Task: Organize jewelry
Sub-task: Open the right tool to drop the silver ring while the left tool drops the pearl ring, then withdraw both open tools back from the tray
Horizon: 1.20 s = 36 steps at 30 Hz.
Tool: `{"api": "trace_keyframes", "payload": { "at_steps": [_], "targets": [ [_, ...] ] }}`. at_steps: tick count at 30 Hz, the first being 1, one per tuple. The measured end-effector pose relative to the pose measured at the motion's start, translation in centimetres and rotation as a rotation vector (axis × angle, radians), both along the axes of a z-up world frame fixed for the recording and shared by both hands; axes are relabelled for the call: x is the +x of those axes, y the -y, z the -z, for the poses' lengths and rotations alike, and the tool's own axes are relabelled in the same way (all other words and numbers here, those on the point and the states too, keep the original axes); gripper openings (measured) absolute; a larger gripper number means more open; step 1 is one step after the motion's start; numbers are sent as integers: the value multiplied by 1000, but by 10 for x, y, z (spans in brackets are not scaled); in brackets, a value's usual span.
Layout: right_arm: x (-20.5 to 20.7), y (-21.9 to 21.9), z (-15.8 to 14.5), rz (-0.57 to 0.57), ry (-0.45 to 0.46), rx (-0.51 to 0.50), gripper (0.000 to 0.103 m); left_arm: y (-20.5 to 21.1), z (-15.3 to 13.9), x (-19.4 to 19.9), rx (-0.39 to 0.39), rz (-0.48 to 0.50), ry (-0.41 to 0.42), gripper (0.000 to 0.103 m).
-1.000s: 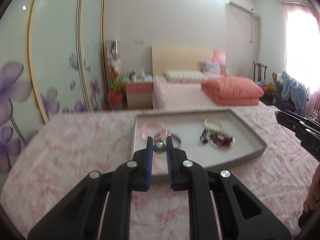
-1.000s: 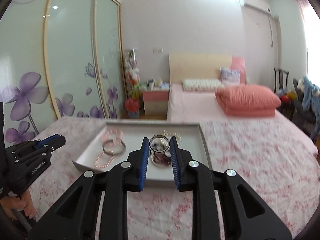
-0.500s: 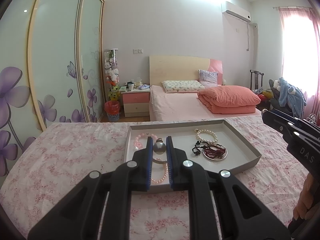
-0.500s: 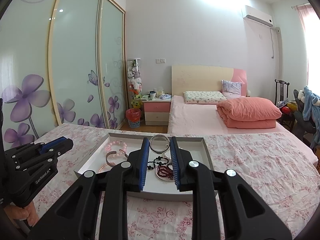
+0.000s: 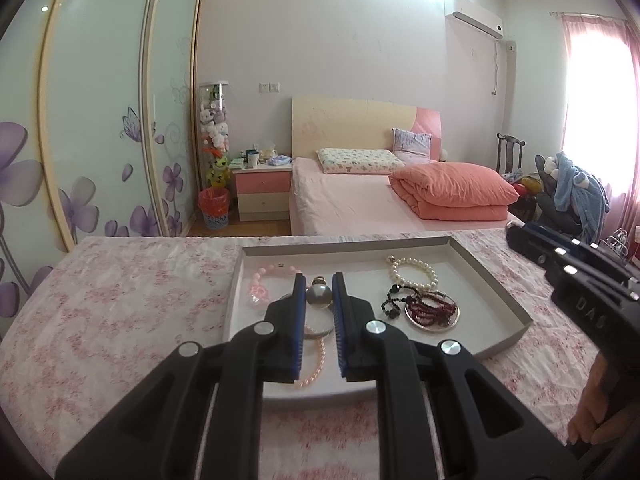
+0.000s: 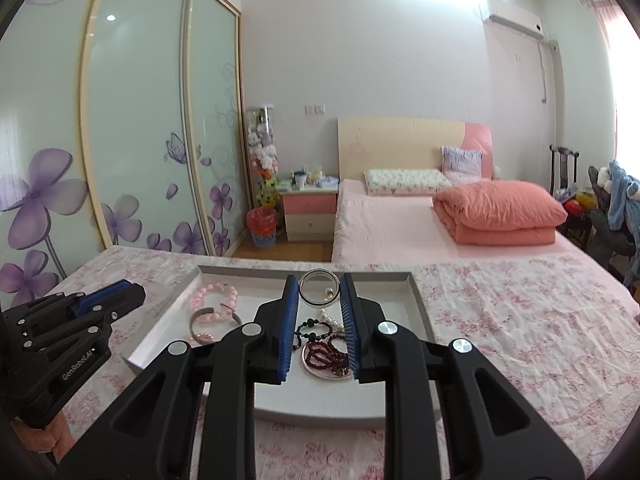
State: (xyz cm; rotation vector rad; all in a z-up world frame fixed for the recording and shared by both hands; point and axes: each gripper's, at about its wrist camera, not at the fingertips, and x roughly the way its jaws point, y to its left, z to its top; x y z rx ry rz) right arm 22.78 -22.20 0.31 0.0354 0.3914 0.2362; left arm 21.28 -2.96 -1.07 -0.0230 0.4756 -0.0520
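Jewelry had risen off the grey tray: left gripper clamped a silver bead, right gripper a clear bangle, both ready for sorting.

Left tool hides part of bangle; pearl strand partly covered; right tool cut by edge.

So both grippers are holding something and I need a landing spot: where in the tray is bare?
Tray: bare along the right wall beside the pearl bracelet and on the near strip. Crowded around the red beads and pink bracelet.
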Motion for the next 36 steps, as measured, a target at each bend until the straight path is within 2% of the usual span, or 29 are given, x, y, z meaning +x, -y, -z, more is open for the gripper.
{"api": "trace_keyframes", "payload": {
  "at_steps": [4,12,14,15,16,24,26,32,34,36],
  "targets": [
    [28,-4,12,-9,-71,20,23,5,7,22,6,10,-20,14],
    [52,-7,21,-12,-129,53,23,3,25,52,-17,-2,-78,14],
    [53,-5,21,-16,-140,74,37,0,28,54,-25,-6,-89,20],
    [52,-1,20,-18,-139,92,53,-3,28,55,-29,-11,-91,30],
    [50,1,19,-20,-130,105,56,-6,28,54,-35,-24,-91,37],
    [41,18,12,15,-124,148,56,-43,16,41,-78,-102,-80,47],
    [36,22,11,18,-135,153,60,-51,14,32,-78,-118,-78,49],
    [1,26,6,17,-132,112,86,-61,7,-7,-73,-121,-55,67],
    [-14,27,5,4,-131,101,95,-62,5,-22,-65,-115,-47,80],
    [-28,28,4,-3,-126,91,99,-60,4,-40,-44,-112,-28,90]
  ]
}}
